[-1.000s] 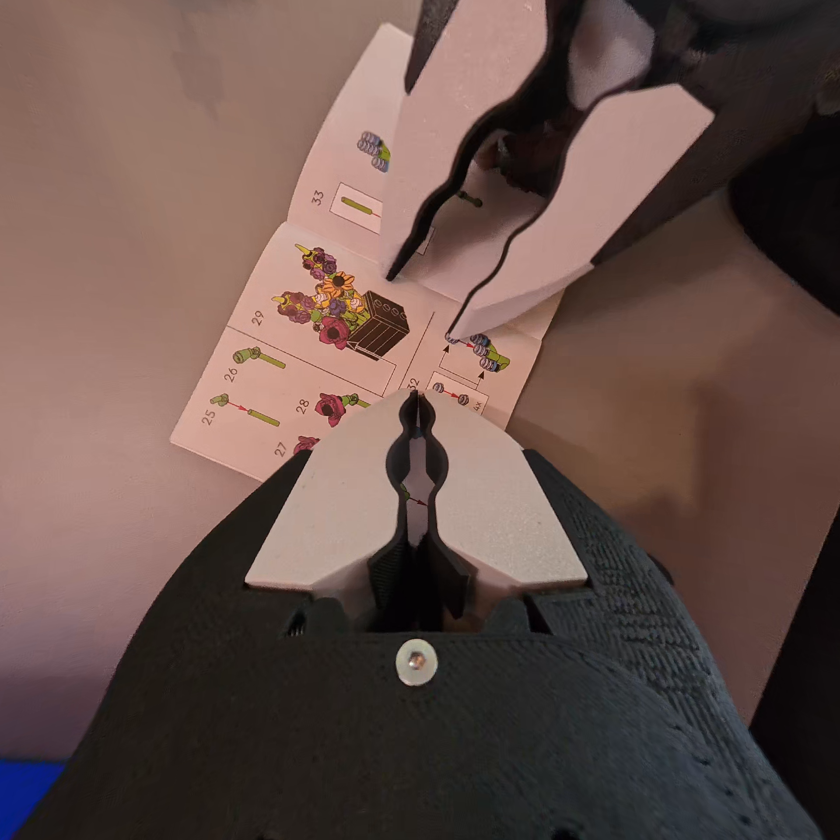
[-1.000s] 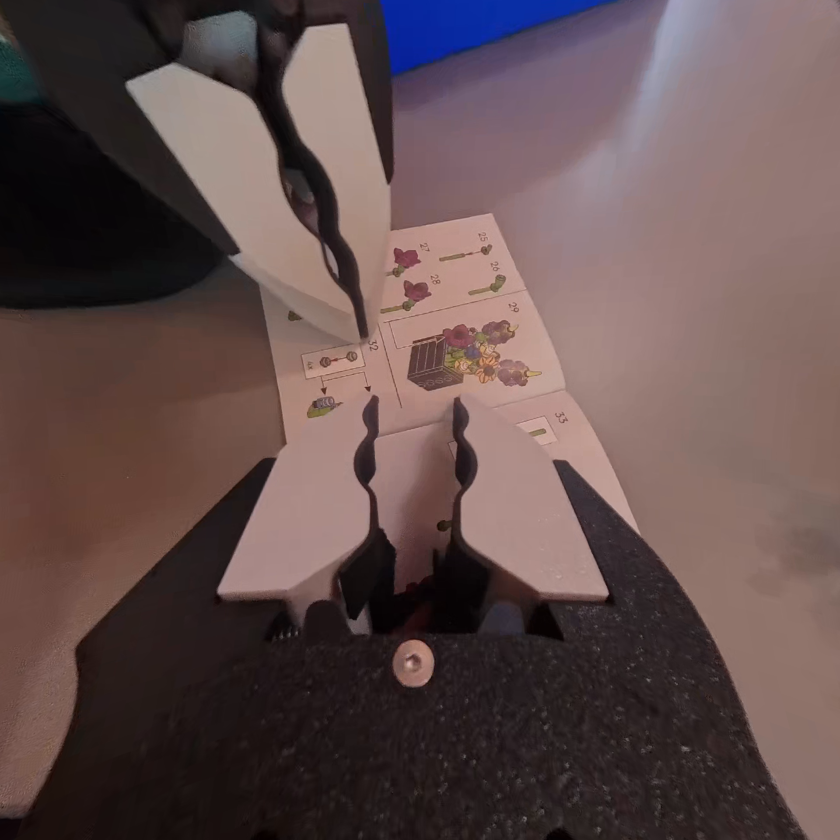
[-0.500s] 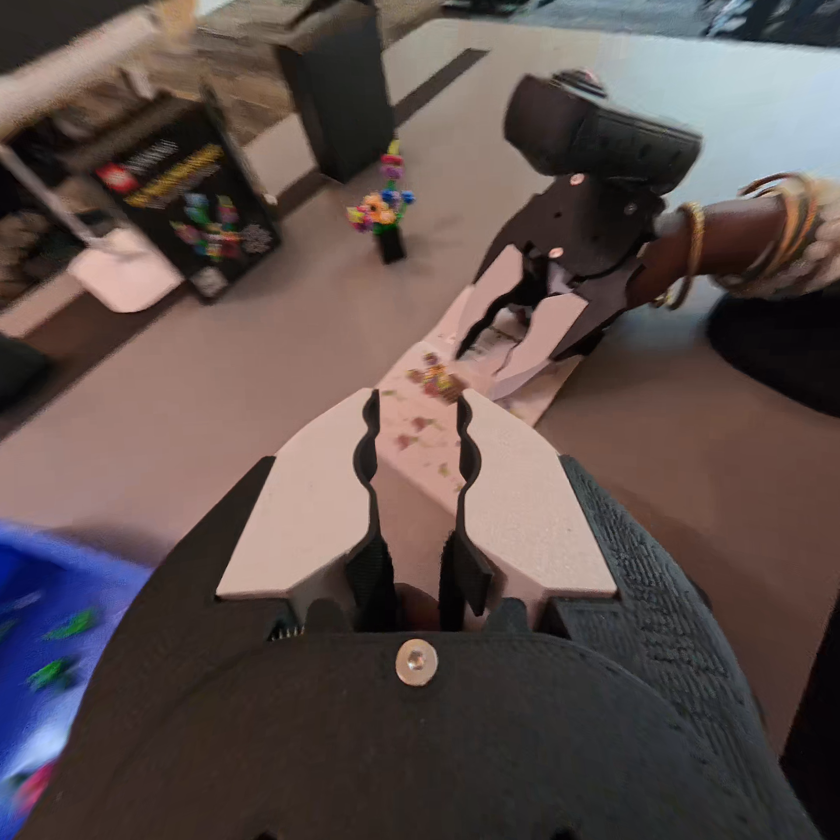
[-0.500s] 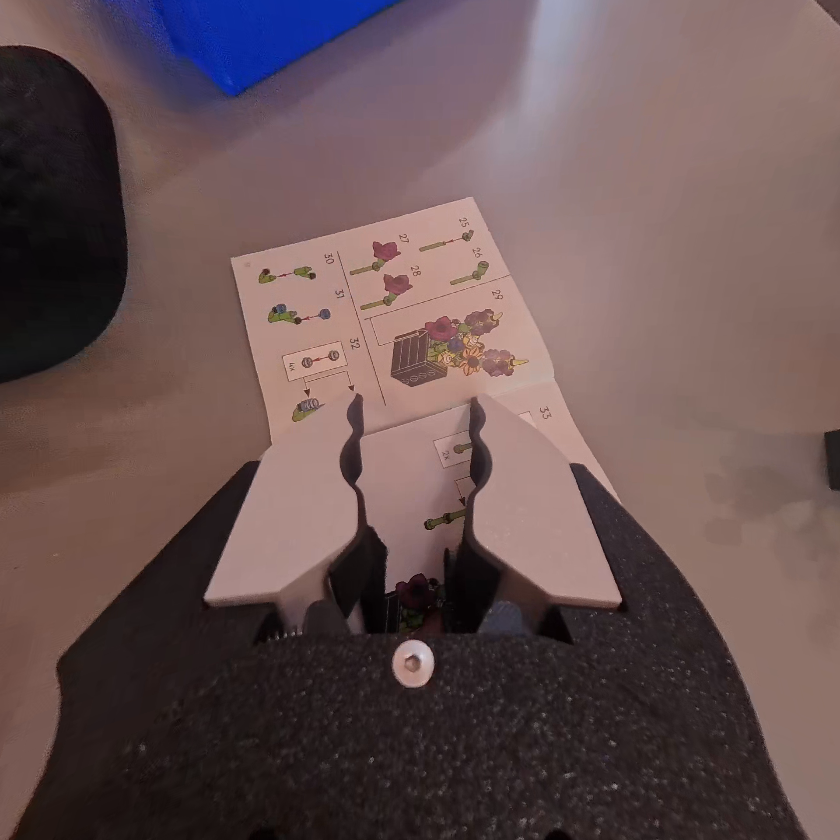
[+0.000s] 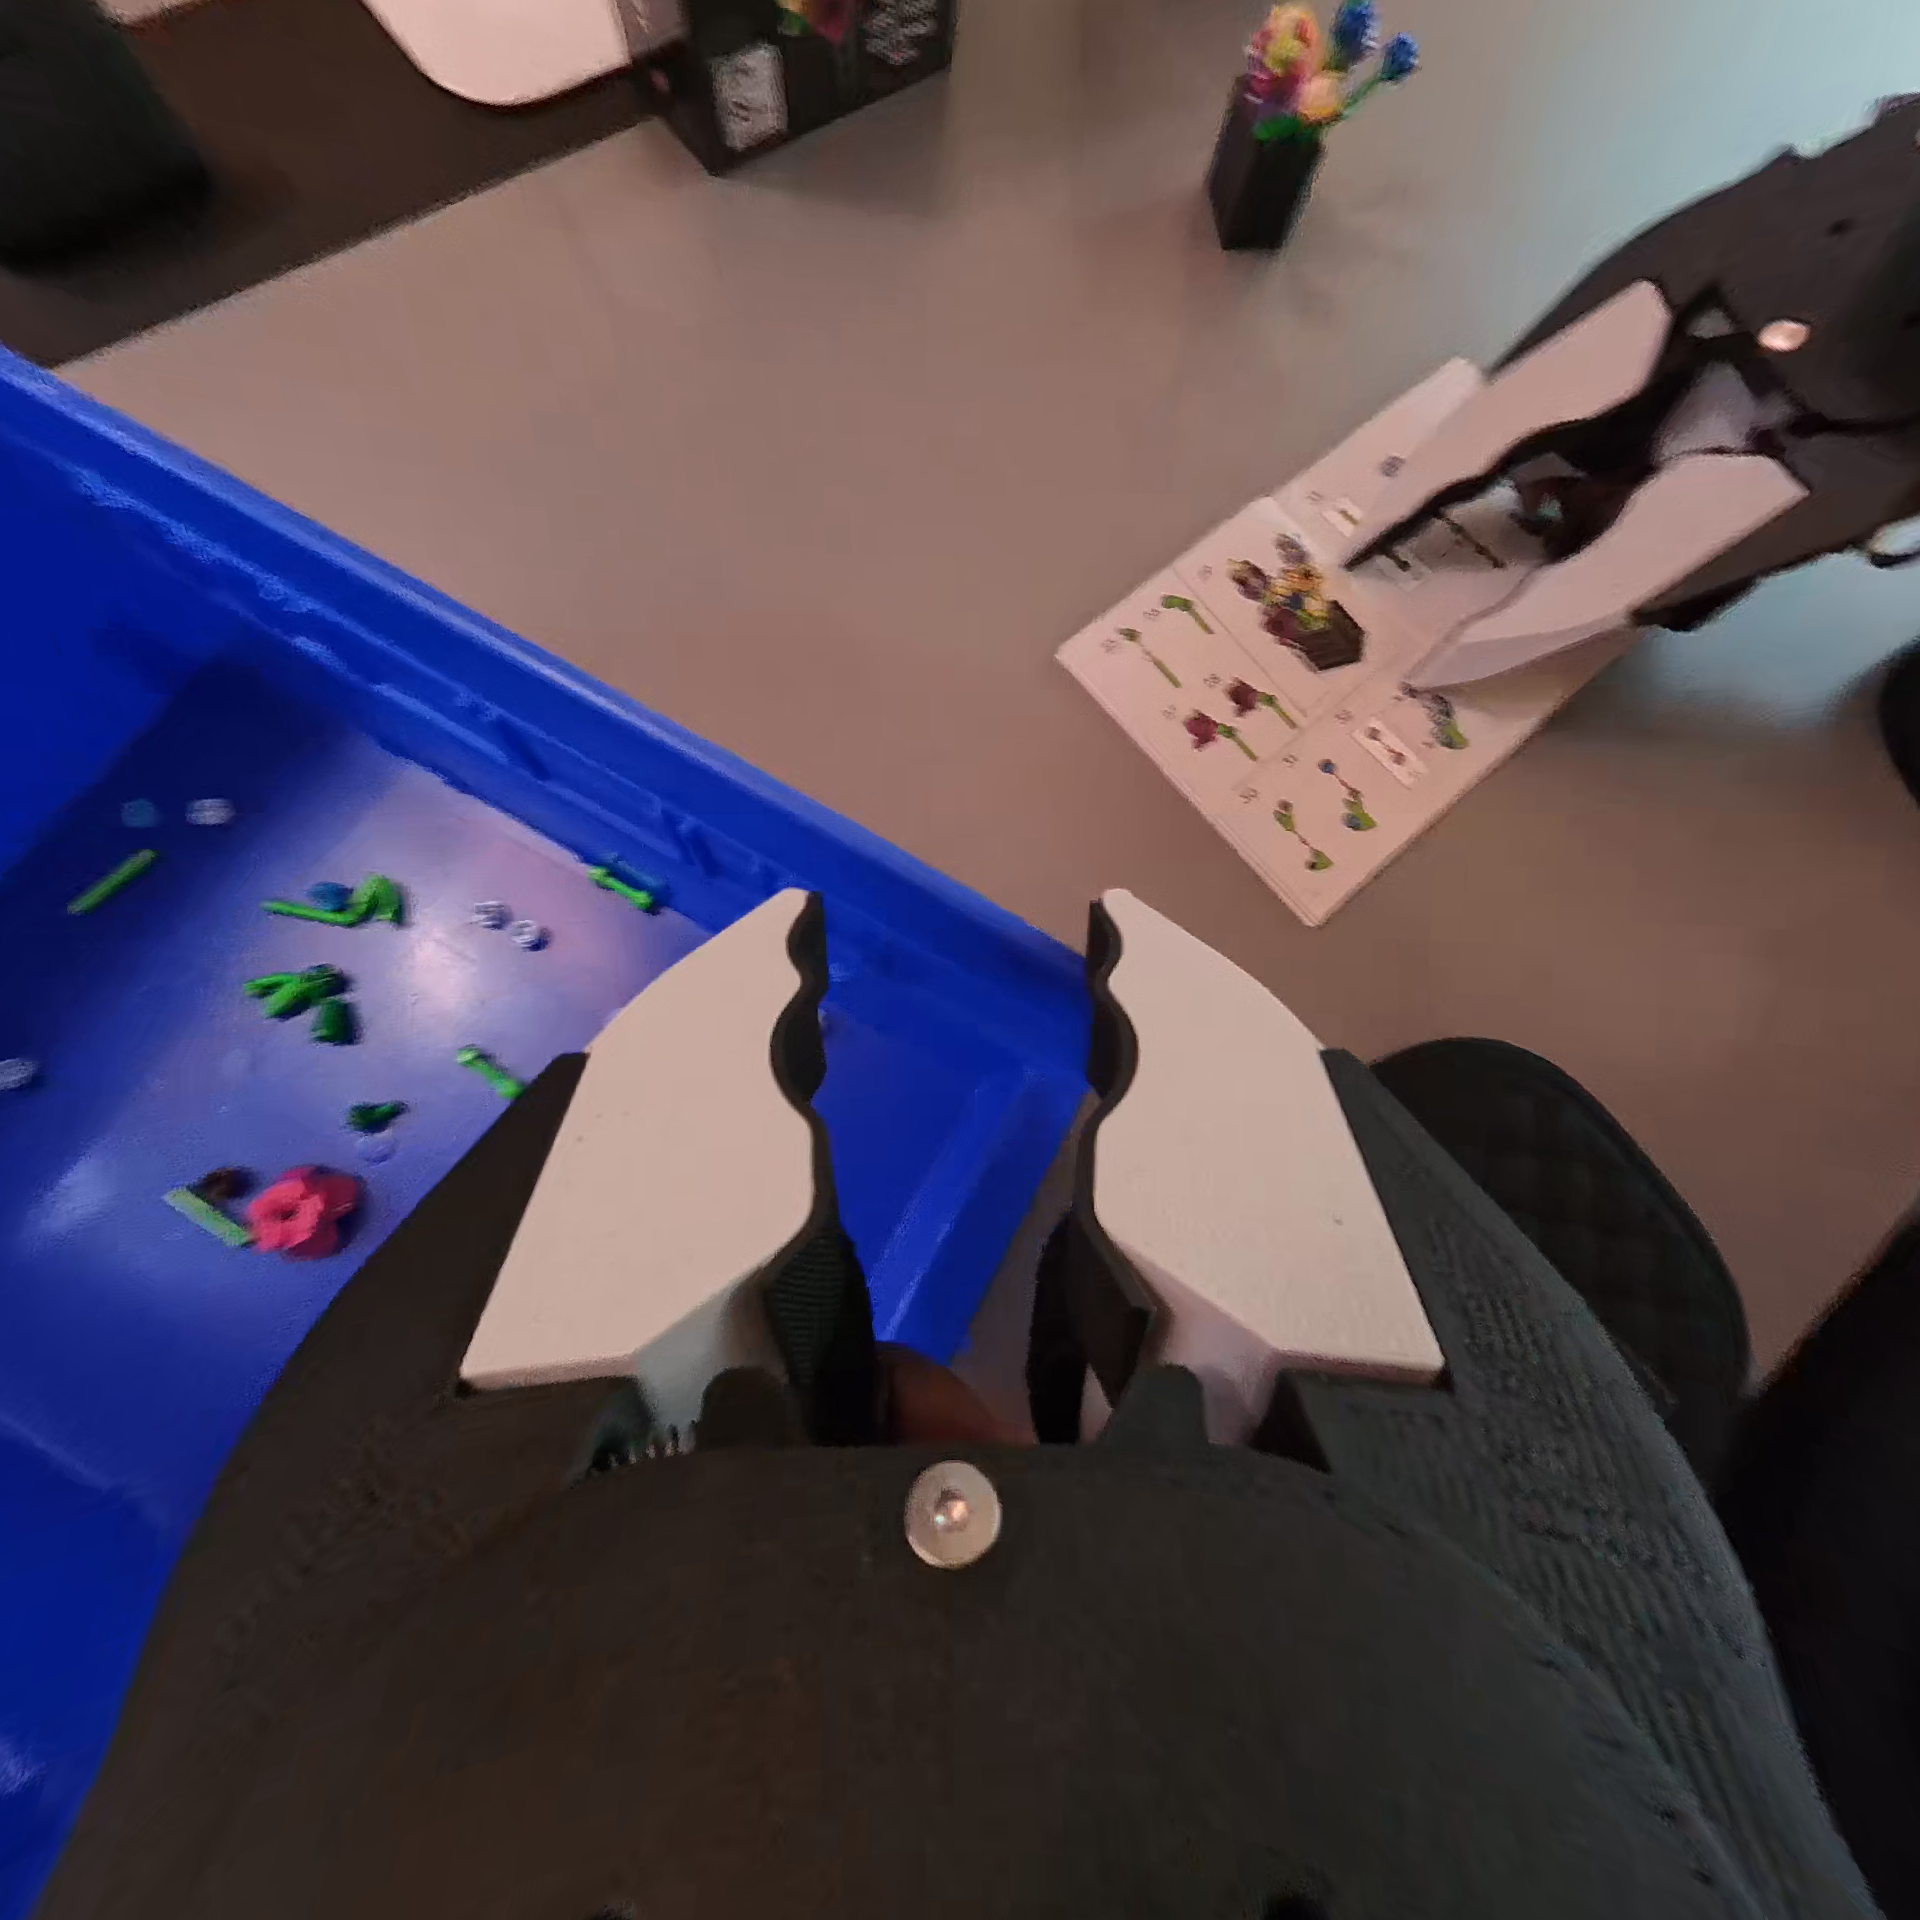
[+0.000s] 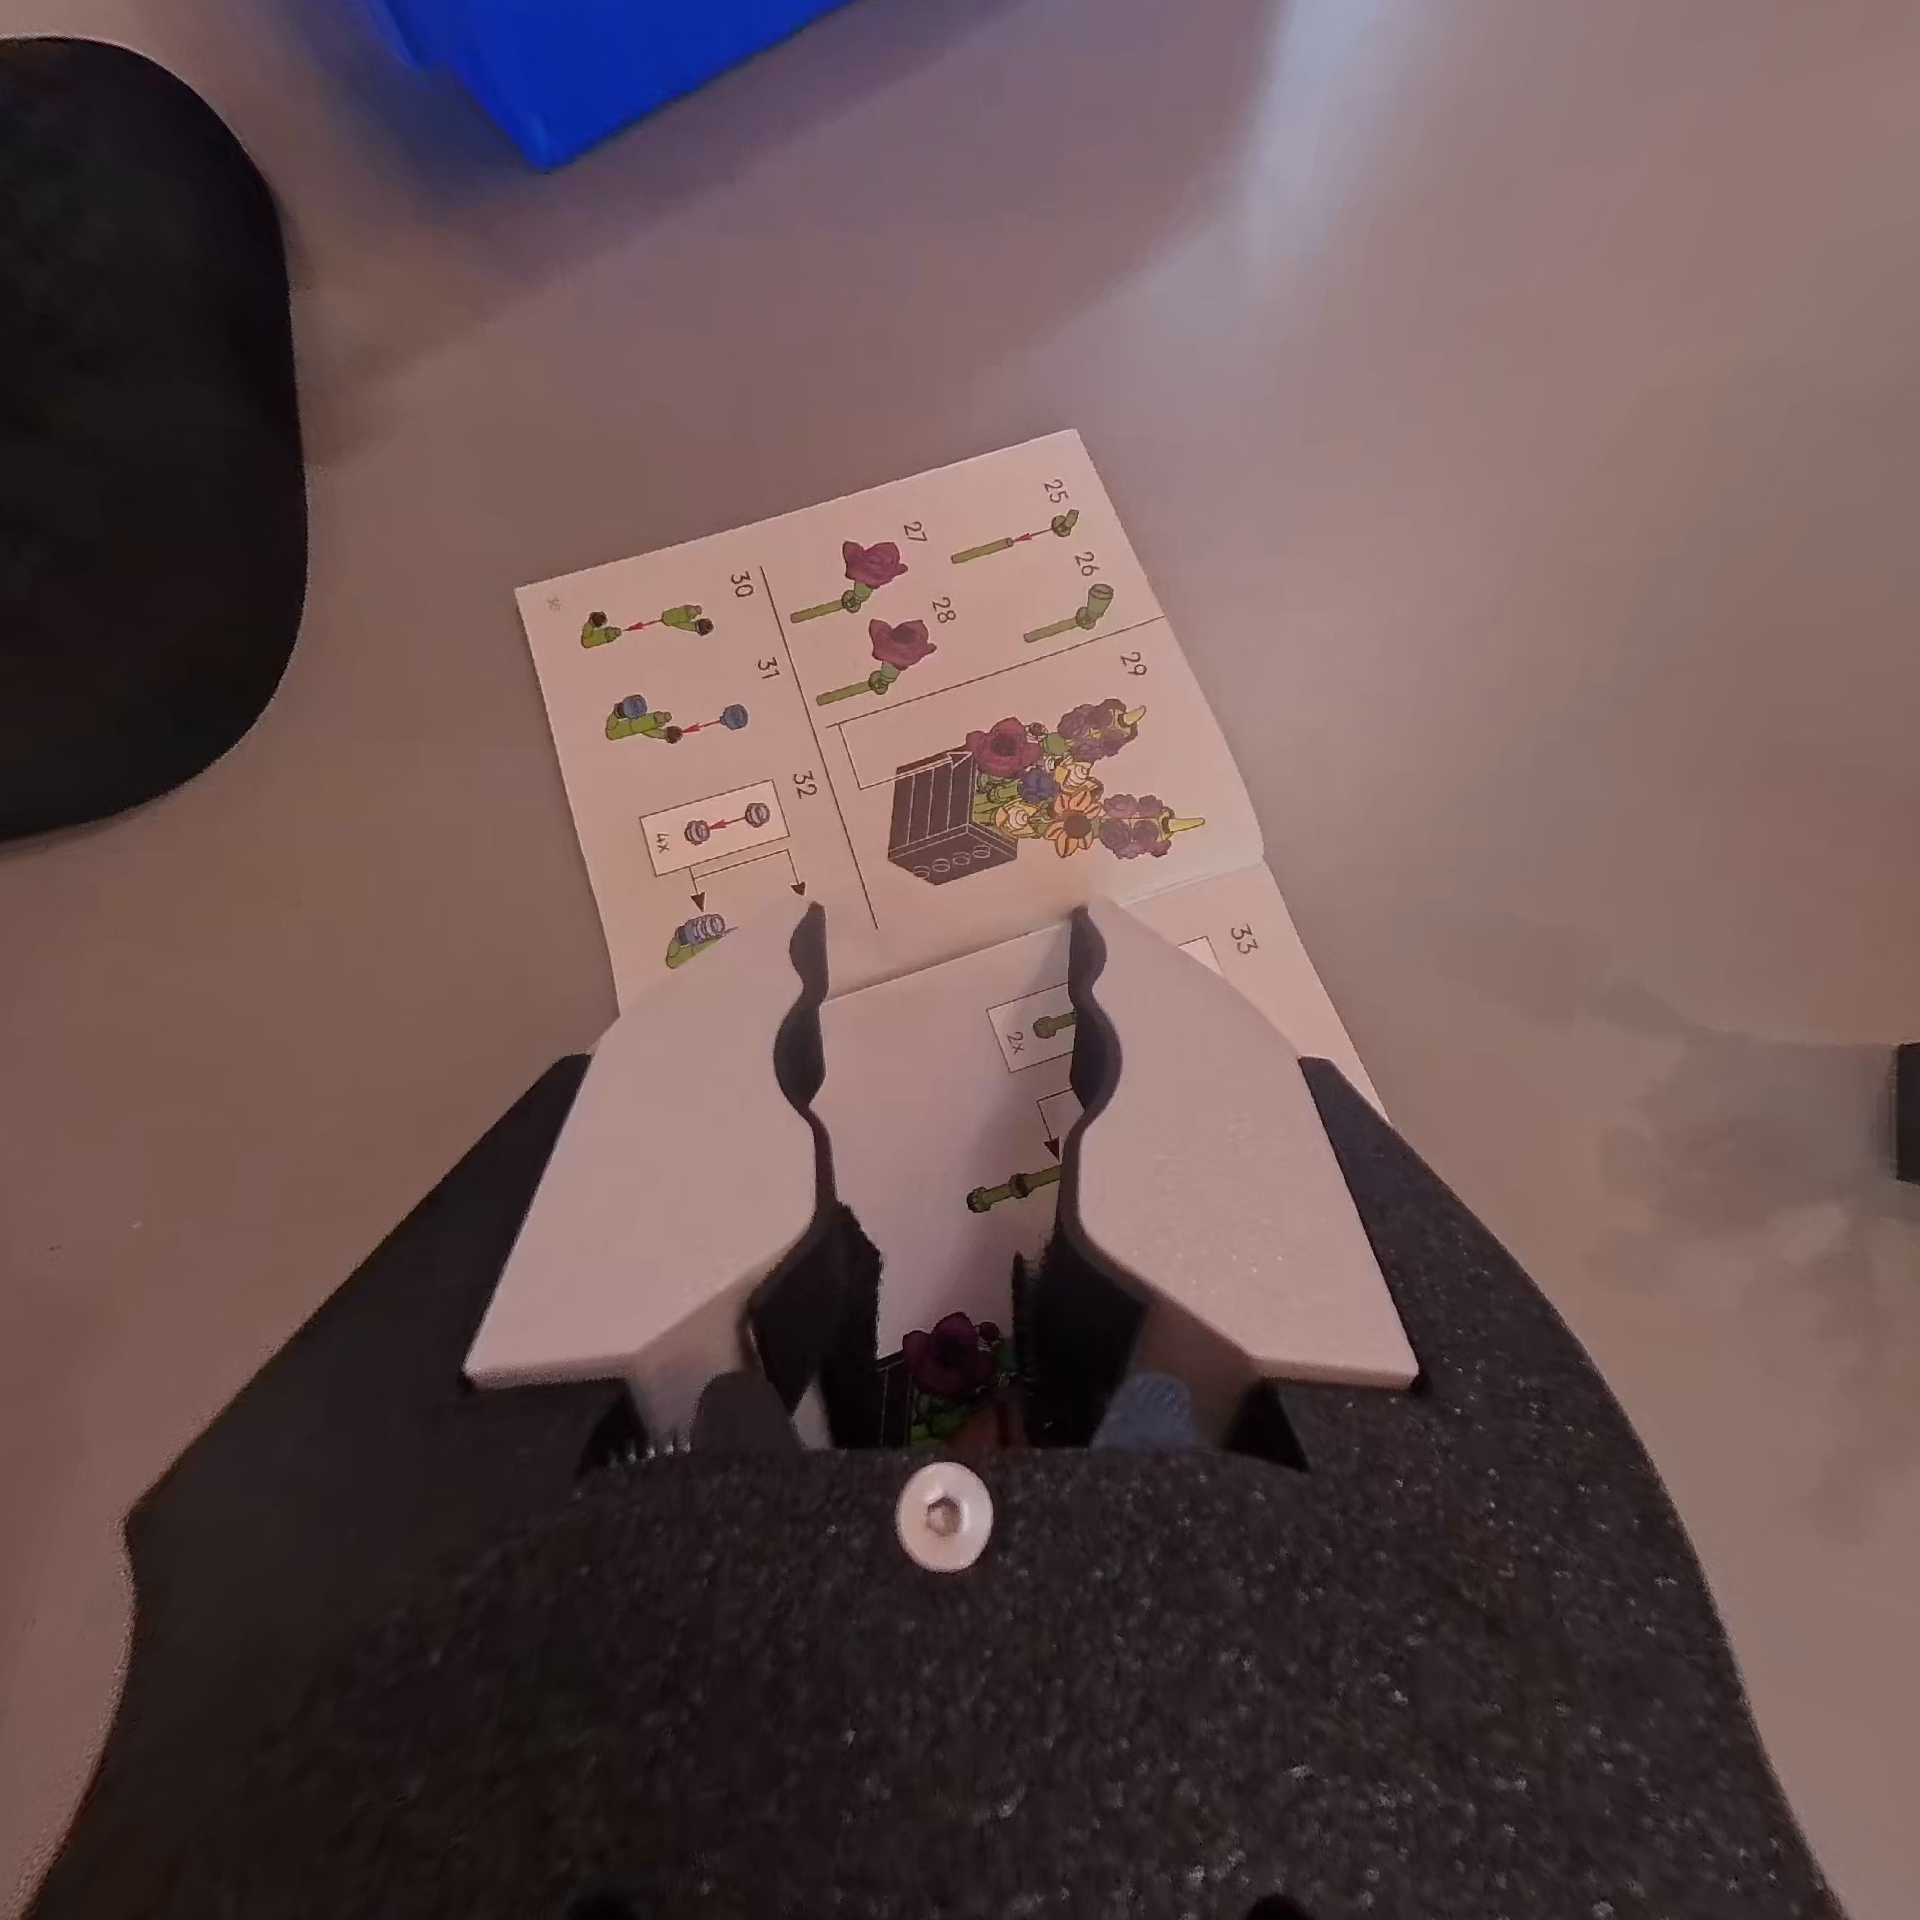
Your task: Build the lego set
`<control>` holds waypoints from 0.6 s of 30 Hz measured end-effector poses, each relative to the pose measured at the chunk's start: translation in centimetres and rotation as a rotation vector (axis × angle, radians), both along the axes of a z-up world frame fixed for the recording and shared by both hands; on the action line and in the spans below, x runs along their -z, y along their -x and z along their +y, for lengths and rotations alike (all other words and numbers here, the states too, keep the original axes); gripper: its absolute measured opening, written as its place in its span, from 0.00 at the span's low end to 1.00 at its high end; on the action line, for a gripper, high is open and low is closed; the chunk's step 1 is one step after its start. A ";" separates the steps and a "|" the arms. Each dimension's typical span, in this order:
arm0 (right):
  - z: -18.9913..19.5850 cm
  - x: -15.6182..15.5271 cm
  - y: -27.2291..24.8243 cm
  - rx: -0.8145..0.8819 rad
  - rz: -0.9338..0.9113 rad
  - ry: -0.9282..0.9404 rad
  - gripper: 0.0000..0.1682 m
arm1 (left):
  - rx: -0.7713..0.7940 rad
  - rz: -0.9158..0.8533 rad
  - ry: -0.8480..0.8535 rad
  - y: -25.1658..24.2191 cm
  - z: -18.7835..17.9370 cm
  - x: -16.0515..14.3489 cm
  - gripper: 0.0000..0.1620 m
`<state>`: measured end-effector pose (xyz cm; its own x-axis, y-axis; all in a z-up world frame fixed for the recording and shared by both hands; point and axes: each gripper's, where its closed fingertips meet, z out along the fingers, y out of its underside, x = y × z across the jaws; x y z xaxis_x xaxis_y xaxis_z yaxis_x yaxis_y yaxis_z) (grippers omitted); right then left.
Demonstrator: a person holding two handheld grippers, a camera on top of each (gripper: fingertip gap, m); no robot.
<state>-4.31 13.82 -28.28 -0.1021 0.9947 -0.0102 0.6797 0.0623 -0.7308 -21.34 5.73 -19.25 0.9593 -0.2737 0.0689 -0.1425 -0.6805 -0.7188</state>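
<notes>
The left gripper (image 5: 954, 925), jaws wide and empty, hangs over the blue bin's (image 5: 665, 790) near corner to fetch loose lego pieces (image 5: 301, 1210), while the right gripper (image 6: 940, 920), also spread, pins the instruction booklet (image 6: 831, 675) flat on the table (image 6: 1558, 520).

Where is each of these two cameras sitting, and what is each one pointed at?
Left wrist view: rides the left gripper, looking down past its open fingers at the blue bin of loose pieces; the right gripper shows farther off.
Right wrist view: rides the right gripper, looking down over the instruction booklet; only its own open fingers show.
Shared: the booklet, the grey table, the blue bin and the right gripper.
</notes>
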 end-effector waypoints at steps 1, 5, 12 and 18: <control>0.0 0.0 0.0 -0.009 0.006 0.006 0.27 | 0.041 -0.031 0.028 -0.8 -0.2 0.4 0.29; 0.0 0.0 0.0 -0.034 0.029 0.007 0.27 | 0.132 -0.053 0.086 -2.4 -1.0 1.4 0.28; 0.0 0.0 0.0 -0.033 0.043 0.021 0.27 | 0.391 -0.155 0.225 -7.4 -3.4 2.3 0.23; 0.0 0.0 0.0 -0.037 0.045 0.014 0.27 | 0.380 -0.071 0.161 -6.9 -3.8 0.8 0.24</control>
